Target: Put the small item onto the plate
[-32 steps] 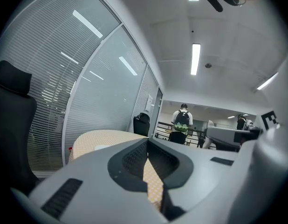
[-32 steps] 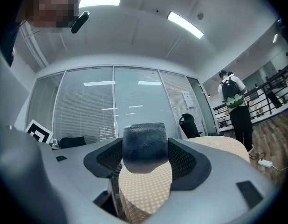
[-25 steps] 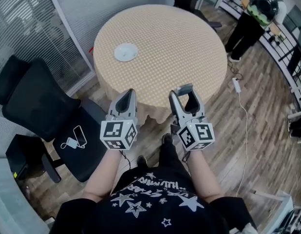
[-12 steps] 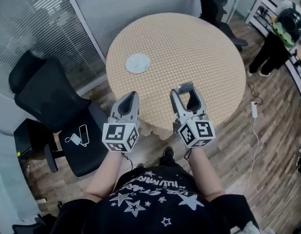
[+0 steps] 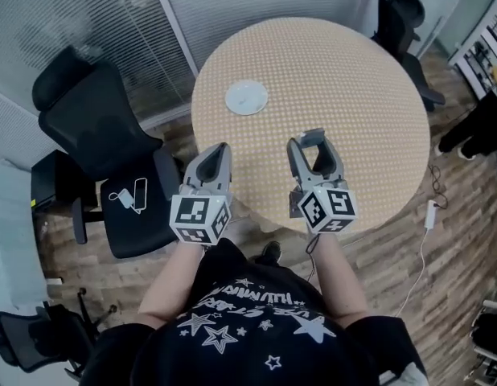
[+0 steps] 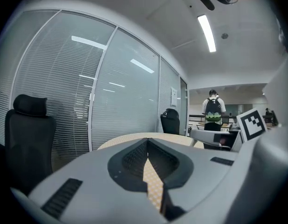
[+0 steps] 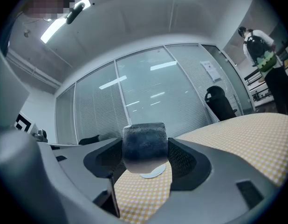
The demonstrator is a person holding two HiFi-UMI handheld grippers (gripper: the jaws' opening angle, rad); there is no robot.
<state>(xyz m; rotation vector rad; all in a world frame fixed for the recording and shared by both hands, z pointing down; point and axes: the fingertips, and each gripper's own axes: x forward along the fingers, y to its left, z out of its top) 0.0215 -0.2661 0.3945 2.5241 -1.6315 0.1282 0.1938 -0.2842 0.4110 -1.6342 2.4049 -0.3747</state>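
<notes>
- Office room with blind-covered glass walls, where a round table (image 5: pixel 337 79) in a tan checked cloth stands on wood flooring.
- Right gripper (image 5: pixel 313 145): its jaws are clamped on the small item (image 7: pixel 144 146), a dark rounded block, held above the table's near edge.
- Left gripper (image 5: pixel 215 158): its jaws are pressed together with nothing between them, over the table's near-left edge.
- White plate (image 5: pixel 247 97) lies near the table's left edge, well apart from both grippers.
- Black office chair (image 5: pixel 96 127) stands left of the table.
</notes>
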